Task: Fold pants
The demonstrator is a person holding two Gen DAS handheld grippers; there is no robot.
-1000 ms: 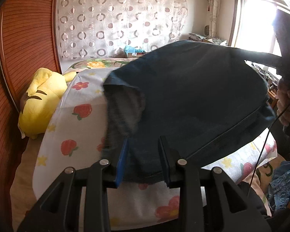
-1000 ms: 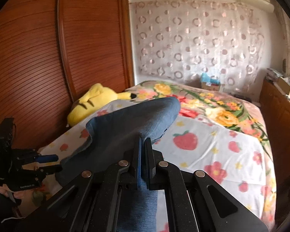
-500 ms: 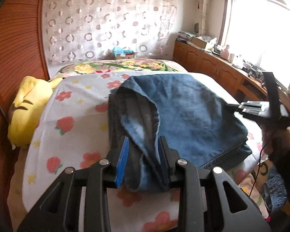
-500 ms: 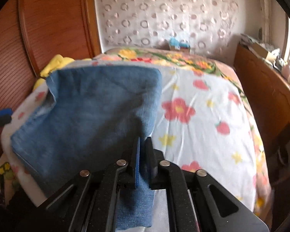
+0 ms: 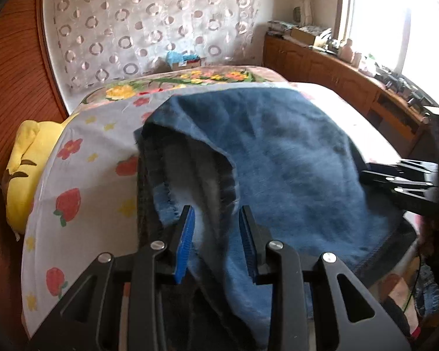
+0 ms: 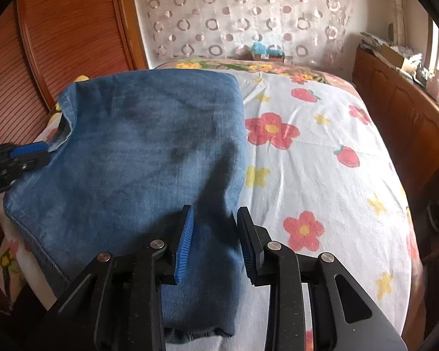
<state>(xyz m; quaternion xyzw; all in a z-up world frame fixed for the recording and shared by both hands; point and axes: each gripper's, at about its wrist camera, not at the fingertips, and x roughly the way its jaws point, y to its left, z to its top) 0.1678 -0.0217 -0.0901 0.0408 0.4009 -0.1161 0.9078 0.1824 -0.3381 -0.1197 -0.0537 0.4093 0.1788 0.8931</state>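
The blue denim pants [image 5: 292, 169] lie folded over on the flowered bed sheet [image 5: 82, 181], with a hem edge toward the near side. My left gripper [image 5: 216, 234] is shut on a thick bunch of denim at the pants' near left corner. In the right wrist view the pants [image 6: 137, 152] spread flat to the left. My right gripper [image 6: 215, 234] has its jaws opening, and a strip of denim lies loose between them, free of the pads. Each gripper shows in the other's view: the right gripper [image 5: 401, 178] and the left gripper [image 6: 17, 158].
A yellow plush toy [image 5: 26, 169] lies at the bed's left edge against the wooden wardrobe [image 6: 58, 29]. A low wooden cabinet [image 6: 401, 111] with clutter runs along the right under the window. A patterned curtain and a small box [image 5: 184, 60] stand behind the bed.
The pants came down from the air onto the bed and now lie spread out. The right gripper's jaws parted and released the denim. The left gripper kept its grip and shifted along the bed.
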